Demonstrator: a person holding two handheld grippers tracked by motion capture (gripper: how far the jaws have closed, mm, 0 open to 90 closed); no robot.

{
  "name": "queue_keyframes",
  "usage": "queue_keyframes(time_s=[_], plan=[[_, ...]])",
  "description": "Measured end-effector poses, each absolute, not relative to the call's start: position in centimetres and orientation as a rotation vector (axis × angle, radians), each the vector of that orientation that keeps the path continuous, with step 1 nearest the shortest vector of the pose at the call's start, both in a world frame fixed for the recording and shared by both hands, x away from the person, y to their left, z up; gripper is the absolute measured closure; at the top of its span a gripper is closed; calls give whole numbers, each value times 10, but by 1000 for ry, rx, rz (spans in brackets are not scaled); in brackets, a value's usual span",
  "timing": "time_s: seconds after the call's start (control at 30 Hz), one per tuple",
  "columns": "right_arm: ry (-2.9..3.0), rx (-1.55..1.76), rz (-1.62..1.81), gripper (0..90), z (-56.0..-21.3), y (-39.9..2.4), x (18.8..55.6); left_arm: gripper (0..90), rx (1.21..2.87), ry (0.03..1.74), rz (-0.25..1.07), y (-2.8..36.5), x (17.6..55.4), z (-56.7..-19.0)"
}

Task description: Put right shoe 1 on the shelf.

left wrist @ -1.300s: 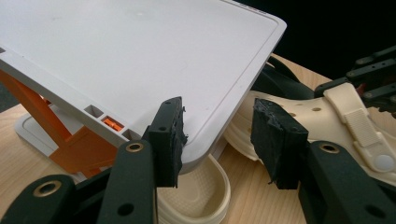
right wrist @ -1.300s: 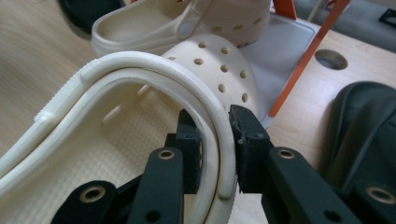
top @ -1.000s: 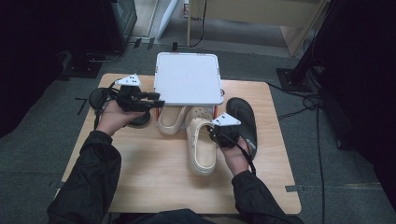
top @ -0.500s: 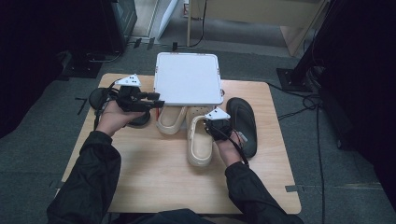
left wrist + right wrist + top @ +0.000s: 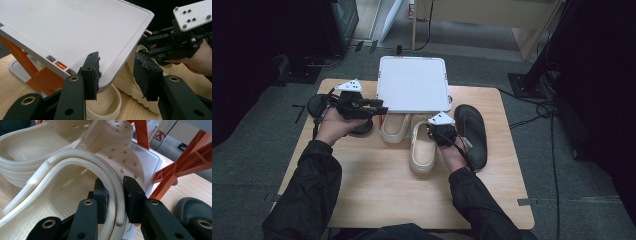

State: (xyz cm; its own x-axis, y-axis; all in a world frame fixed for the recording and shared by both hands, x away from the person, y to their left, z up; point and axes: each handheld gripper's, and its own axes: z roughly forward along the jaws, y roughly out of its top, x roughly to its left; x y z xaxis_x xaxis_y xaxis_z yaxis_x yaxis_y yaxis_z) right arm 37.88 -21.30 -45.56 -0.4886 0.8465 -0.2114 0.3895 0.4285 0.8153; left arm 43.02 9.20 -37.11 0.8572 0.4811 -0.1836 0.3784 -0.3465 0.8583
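the cream-coloured perforated foam clog (image 5: 423, 147) lies on the light wooden table (image 5: 377, 190), near its middle, toe toward the person and heel end toward twelve o'clock. the right gripper (image 5: 441, 134) sits at its two o'clock side, over the opening. in the right gripper view the clog's folded cream strap (image 5: 113, 187) runs between the two black jaws, and both pads press against it; the jaws have just eased apart slightly, yet the strap is gripped.

just at ten o'clock of this clog lies a second cream foam clog (image 5: 394, 127), its far end tucked under the near edge of a white square plastic tray-like shelf (image 5: 413, 82) that stands raised on orange plastic legs (image 5: 23, 62). the two clogs touch side by side.

the left gripper (image 5: 379, 107) is at nine o'clock of the second clog, held level and pointing toward three o'clock. in the left gripper view its jaws stand partly apart around the rounded near corner of the white shelf (image 5: 75, 37); the one pad lies against the shelf's edge, the other is clear of it, nothing gripped. these jaws have just been closing a little.

at three o'clock of the held clog lies a dark grey rubber slipper (image 5: 472, 132), just beside the right hand (image 5: 452, 155). another dark slipper (image 5: 319, 105) lies at the table's left edge, behind the left hand (image 5: 334, 127).
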Motion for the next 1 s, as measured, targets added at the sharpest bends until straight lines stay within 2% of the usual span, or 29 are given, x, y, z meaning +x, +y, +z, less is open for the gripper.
queue_keyframes(time_s=[0.23, 0.33, 0.4, 0.5, 0.8, 1.0], plan=[[2076, 1078, 988, 692, -455, -216, 377, 565, 1975, 633, 124, 92, 430, -371], [2109, 1105, 1017, 573, -450, -217, 372, 565, 1976, 636, 122, 92, 430, -371], [2109, 1095, 1019, 572, -449, -218, 369, 565, 1977, 637, 123, 92, 430, -371], [2105, 1102, 1064, 518, -441, -225, 360, 566, 1976, 645, 119, 92, 430, -370], [2152, 1139, 1168, 513, -428, -235, 339, 565, 1975, 649, 118, 91, 430, -370], [2201, 1124, 1195, 558, -428, -236, 320, 565, 1975, 650, 119, 91, 430, -370]])
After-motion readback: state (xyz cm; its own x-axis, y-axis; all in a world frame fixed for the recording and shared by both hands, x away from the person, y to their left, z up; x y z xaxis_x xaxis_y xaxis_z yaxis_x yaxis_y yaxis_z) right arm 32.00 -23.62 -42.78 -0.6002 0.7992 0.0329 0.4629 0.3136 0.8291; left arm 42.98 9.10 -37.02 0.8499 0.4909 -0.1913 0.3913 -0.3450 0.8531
